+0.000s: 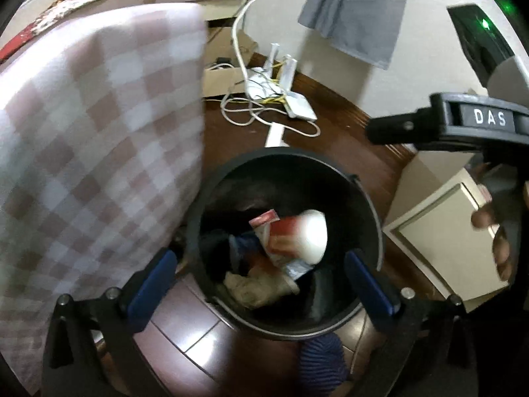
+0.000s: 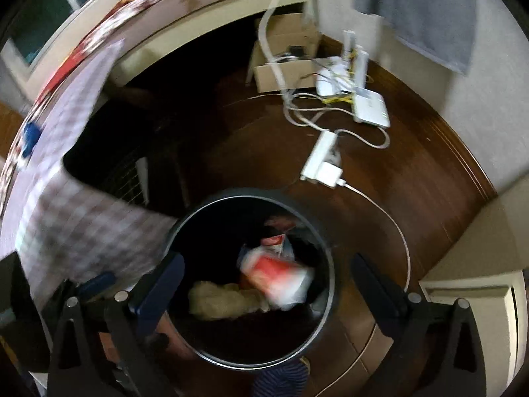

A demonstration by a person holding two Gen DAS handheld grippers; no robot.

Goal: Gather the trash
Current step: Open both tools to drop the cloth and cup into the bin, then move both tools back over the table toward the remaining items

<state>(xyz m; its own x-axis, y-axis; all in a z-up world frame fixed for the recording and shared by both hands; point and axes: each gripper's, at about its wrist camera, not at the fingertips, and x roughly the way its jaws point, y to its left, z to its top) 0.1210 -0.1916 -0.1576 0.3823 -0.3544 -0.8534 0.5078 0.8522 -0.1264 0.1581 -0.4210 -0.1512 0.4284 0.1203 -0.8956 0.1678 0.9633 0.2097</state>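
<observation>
Tongs both wide apart, nothing between the pads; left gripper [image 1: 261, 278] and right gripper [image 2: 267, 284] both hang over the round black plastic bin [image 1: 373, 205], pointing steeply down into it; trash is in the bin: red-and-white crumpled wrapper [image 1: 281, 235], white rounded cup or tub [image 1: 314, 235] blurred beside it, beige crumpled paper wad [image 1: 251, 286] lower down.

Risks, my read: wrapper and cup look blurred, probably not settled; light stuff could bounce or lodge against the rim; pink-and-white checked cloth [image 1: 99, 139] hangs right against the bin's left edge, a finger could snag it on the way out and drag or tip the bin; left view shows the right tool's black arm close at the right, so the tongs could clash if they swing toward each other.

Room: straight up is clear; dark wood floor [image 2: 380, 198] past the bin is open until the white power strip [image 2: 322, 158] and cables; cream cabinet [image 1: 446, 231] close on the right.
</observation>
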